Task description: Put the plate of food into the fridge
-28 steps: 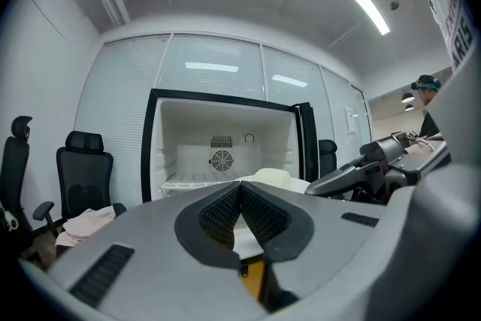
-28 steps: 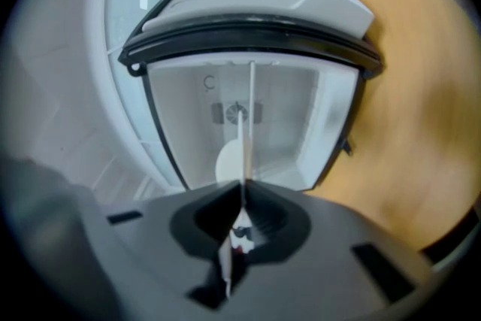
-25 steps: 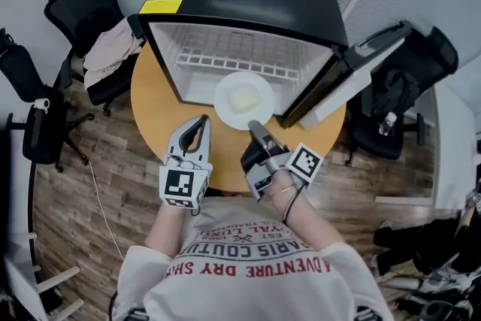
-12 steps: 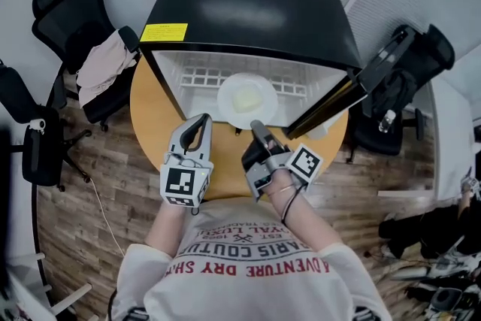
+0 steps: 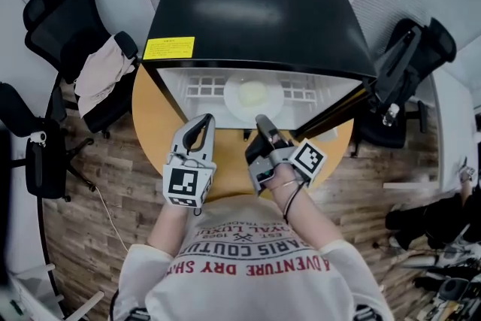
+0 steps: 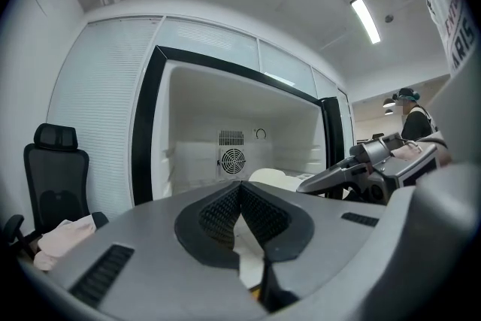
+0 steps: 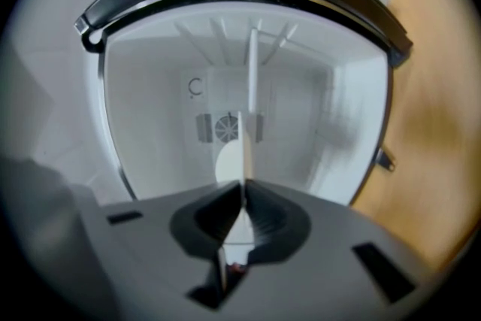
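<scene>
A white plate (image 5: 253, 95) with a pale mound of food (image 5: 254, 92) sits level inside the open black fridge (image 5: 255, 7), over its white floor. My right gripper (image 5: 263, 120) is shut on the plate's near rim. In the right gripper view the plate (image 7: 245, 143) runs edge-on between the jaws, towards the fridge's back wall and fan. My left gripper (image 5: 201, 124) hovers shut and empty over the round wooden table (image 5: 150, 113), left of the plate. In the left gripper view, the plate (image 6: 270, 177) and the right gripper (image 6: 331, 178) show inside the fridge opening.
The fridge door (image 5: 342, 105) stands swung open at the right. A black chair with a pale garment (image 5: 98, 75) is at the left of the table, another black chair (image 5: 417, 49) behind the door. Wooden floor lies around.
My right gripper has carried the plate forward from the fridge's front edge to deeper inside. The left gripper has stayed roughly where it was.
</scene>
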`<state>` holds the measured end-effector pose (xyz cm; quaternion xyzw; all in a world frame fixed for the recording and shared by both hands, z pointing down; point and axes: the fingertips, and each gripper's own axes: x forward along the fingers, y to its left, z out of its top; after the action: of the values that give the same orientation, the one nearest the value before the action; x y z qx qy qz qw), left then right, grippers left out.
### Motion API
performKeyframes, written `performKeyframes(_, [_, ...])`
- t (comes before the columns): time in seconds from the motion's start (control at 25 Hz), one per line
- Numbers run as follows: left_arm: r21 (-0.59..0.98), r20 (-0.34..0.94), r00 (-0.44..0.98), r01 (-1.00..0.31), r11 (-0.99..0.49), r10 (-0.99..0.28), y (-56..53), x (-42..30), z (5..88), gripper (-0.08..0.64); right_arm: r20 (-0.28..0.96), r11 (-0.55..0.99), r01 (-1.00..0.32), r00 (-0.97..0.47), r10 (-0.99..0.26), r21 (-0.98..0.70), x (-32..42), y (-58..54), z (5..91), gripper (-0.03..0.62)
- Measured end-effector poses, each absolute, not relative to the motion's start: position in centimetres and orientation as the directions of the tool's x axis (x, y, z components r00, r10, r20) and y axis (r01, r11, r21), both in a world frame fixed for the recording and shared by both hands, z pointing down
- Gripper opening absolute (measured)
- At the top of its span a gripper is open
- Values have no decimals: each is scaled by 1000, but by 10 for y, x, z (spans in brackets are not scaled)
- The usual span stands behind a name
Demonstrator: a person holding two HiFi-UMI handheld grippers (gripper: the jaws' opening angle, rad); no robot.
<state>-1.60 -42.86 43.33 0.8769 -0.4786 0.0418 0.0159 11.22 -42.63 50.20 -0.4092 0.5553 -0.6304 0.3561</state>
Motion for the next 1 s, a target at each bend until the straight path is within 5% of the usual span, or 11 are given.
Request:
performKeyframes(0.56, [17,94,568,-822,-569,-818,-446,-25,439,33,118,-120,-11,-312,-943,-993,109,-461,502,58])
performKeyframes(0.72, [9,89,572,-819,-573,-816,-450,-26,439,32,146,-151,-7,-302,-942,-989,109,-463,513,155])
performKeyframes(1.0, [-2,92,576,-816,-579,-812,-451,-25,440,34,157,-146,-59,-300,-941,-988,111,-474,520,216])
